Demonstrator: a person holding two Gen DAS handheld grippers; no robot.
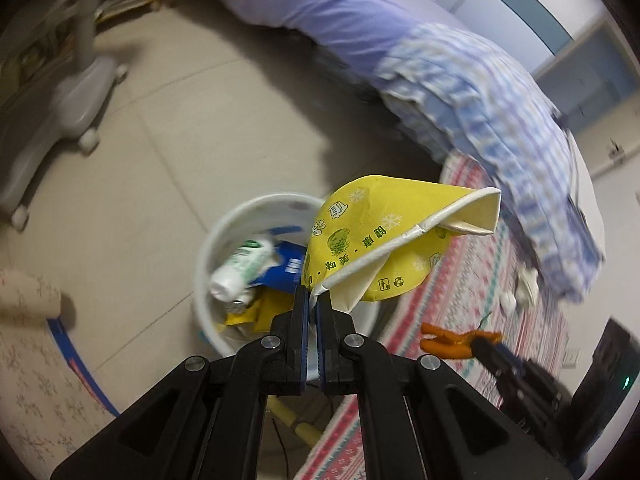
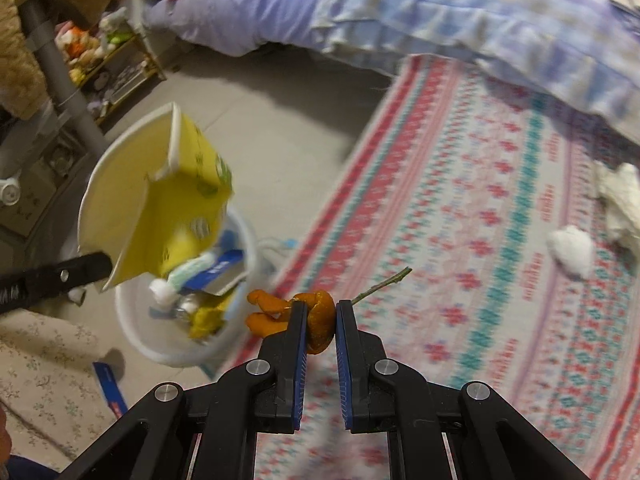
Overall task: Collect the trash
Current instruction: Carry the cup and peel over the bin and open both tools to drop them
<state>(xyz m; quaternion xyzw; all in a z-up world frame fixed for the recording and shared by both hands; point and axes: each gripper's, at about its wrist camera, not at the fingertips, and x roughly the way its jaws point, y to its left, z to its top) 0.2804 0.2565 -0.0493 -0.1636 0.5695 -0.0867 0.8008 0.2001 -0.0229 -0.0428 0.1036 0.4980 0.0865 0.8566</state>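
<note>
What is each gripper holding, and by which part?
Left gripper: flattened yellow paper cup, pinched at its rim. Right gripper: orange peel, clamped across its curled middle.

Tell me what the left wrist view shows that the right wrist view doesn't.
Left wrist only: a grey wheeled base on the floor and the left claw pinching the cup's rim. Right wrist only: a brown teddy bear, a shelf of toys and the peel's twig. Both: the flattened yellow paper cup, the white bin, the orange peel in the right claw, the patterned rug, the bed.
</note>
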